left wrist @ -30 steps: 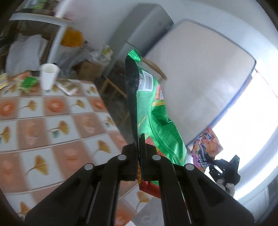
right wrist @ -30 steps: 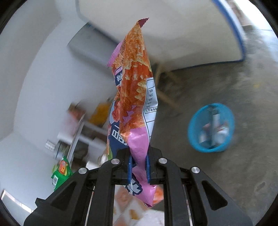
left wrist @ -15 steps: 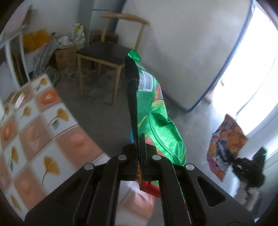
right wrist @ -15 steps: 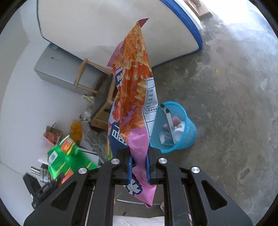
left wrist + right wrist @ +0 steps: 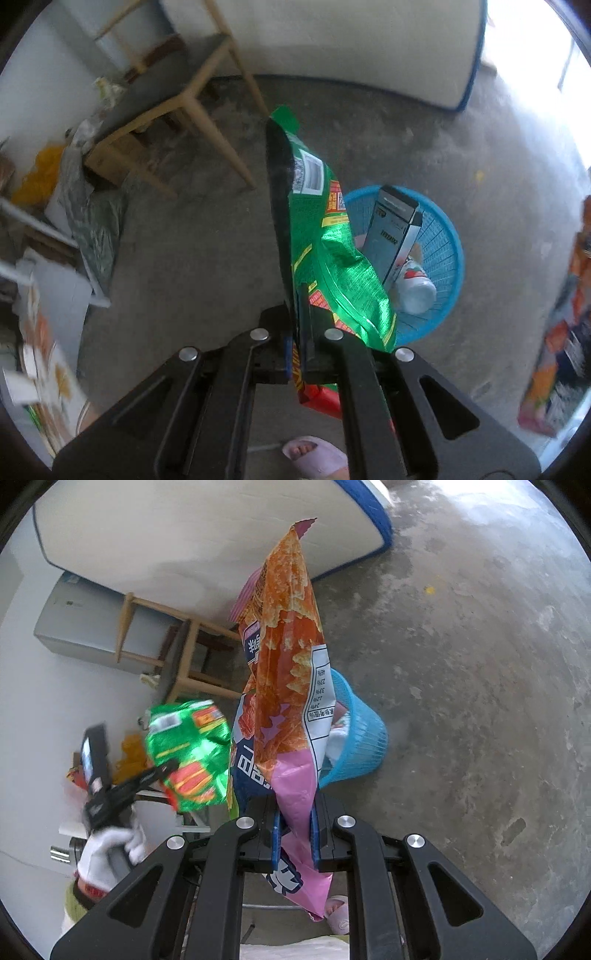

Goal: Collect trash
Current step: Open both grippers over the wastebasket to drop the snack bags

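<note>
My left gripper (image 5: pixel 298 325) is shut on a green snack bag (image 5: pixel 325 254) and holds it upright in the air, above and just left of a blue mesh trash basket (image 5: pixel 448 251) on the floor. The basket holds a grey carton (image 5: pixel 391 229) and a bottle (image 5: pixel 415 290). My right gripper (image 5: pixel 294 834) is shut on an orange and pink snack bag (image 5: pixel 288 657), which hides part of the same basket (image 5: pixel 362 746). The green bag (image 5: pixel 188 749) and left gripper (image 5: pixel 110 794) show at the left of the right wrist view. The orange bag (image 5: pixel 561 332) shows at the right edge of the left wrist view.
A wooden chair (image 5: pixel 177 96) stands on the concrete floor behind the basket. A mattress (image 5: pixel 332 40) leans against the wall. Bags and boxes (image 5: pixel 85 199) lie at the left. A pink slipper (image 5: pixel 314 452) is below my left gripper.
Both grippers have swung away from the table and down toward the floor. The basket now sits close under the green bag. The two bags are closer together.
</note>
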Demonstrator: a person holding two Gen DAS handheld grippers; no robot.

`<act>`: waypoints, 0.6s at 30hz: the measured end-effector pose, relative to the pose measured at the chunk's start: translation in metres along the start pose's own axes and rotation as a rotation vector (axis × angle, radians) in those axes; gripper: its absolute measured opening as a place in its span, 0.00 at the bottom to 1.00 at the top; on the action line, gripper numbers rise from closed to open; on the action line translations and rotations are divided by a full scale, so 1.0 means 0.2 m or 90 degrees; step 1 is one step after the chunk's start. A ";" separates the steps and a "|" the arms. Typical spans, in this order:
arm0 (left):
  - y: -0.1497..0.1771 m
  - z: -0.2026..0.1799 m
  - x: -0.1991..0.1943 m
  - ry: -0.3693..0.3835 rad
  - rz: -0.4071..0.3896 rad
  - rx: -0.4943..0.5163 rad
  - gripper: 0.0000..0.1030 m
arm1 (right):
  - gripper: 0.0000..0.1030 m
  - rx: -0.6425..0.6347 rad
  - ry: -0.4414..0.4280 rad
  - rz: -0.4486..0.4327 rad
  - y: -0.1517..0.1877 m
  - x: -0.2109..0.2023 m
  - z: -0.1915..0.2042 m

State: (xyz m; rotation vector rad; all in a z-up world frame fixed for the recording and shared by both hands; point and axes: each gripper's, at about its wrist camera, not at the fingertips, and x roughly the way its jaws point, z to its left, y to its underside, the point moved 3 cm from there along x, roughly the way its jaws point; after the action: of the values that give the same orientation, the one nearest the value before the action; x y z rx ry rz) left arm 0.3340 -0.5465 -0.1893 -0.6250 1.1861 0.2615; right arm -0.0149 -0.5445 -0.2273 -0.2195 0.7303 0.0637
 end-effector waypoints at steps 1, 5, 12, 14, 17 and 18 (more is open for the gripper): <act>-0.02 -0.03 0.07 0.005 0.014 0.003 0.09 | 0.12 0.003 0.004 0.002 0.00 0.01 -0.01; -0.05 -0.06 0.21 0.041 0.026 -0.055 0.41 | 0.12 -0.004 0.017 0.012 -0.01 0.06 -0.02; 0.02 0.11 0.05 0.129 -0.001 -0.132 0.41 | 0.12 -0.022 0.027 0.033 -0.01 0.17 0.01; 0.04 0.19 -0.07 0.147 -0.021 -0.149 0.41 | 0.12 -0.044 0.028 0.043 -0.03 0.24 0.05; 0.10 0.29 -0.28 0.173 -0.058 -0.150 0.43 | 0.12 -0.088 0.036 0.067 -0.08 0.41 0.15; 0.14 0.34 -0.39 0.176 -0.079 -0.146 0.46 | 0.12 -0.111 0.037 0.078 -0.10 0.48 0.21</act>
State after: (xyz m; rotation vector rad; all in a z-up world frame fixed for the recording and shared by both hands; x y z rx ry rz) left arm 0.3448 -0.4742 -0.1100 -0.9557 1.3872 0.2107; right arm 0.0870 -0.5576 -0.2583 -0.3444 0.7969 0.2386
